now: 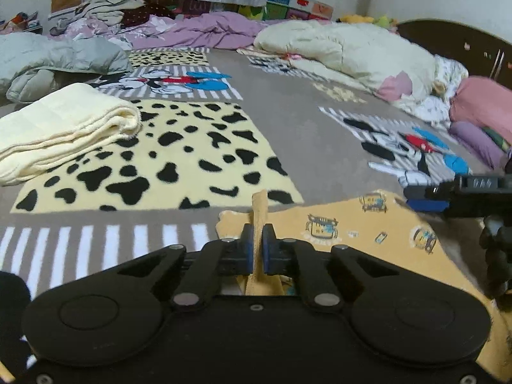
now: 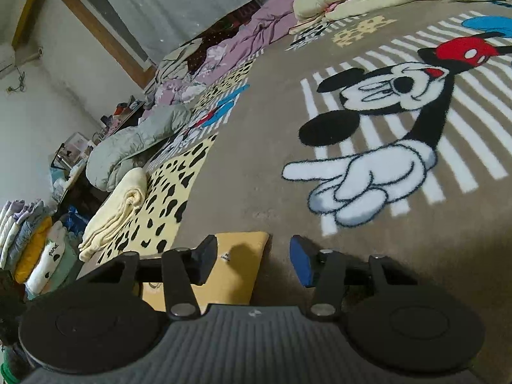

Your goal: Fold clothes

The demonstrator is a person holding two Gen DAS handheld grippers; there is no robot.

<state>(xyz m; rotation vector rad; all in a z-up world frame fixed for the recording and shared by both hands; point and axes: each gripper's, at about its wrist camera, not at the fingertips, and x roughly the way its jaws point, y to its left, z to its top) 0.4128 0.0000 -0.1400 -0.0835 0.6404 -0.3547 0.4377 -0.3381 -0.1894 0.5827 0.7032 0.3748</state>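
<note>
Bedroom scene, seen from two wrist cameras over a bed covered by a cartoon-print blanket [image 1: 288, 121].

Left hand-held gripper [image 1: 258, 243]: blue-padded fingers [image 1: 248, 246] pressed together, clamped on a raised fold of a yellow garment [image 1: 352, 220] printed with small cartoon figures. Garment lying on the blanket near the bed's front edge, spread toward the right, one pinched strip standing up between the pads.

Right hand-held gripper [image 2: 252, 262]: fingers wide apart, holding nothing, hovering just over a squared-off yellow corner of the same garment, with bare blanket under the right-hand pad. In the left view, only its dark body visible at the right edge, just beside the garment.

Elsewhere: a folded cream towel [image 1: 64, 128] well to the left on the blanket; crumpled duvets [image 1: 336, 48] along the far side of the bed; a stack of folded clothes [image 2: 35, 243] beyond the bed edge in the right view.

Likely risks from here:
- Thin pinch on the left, so fabric could slip free if pulled sharply.
- Right pads closing off the corner, catching fuzzy blanket pile instead of cloth, or only one layer.
- Uneven lifting between the two sides, skewing the fold and wrinkling the garment.
</note>
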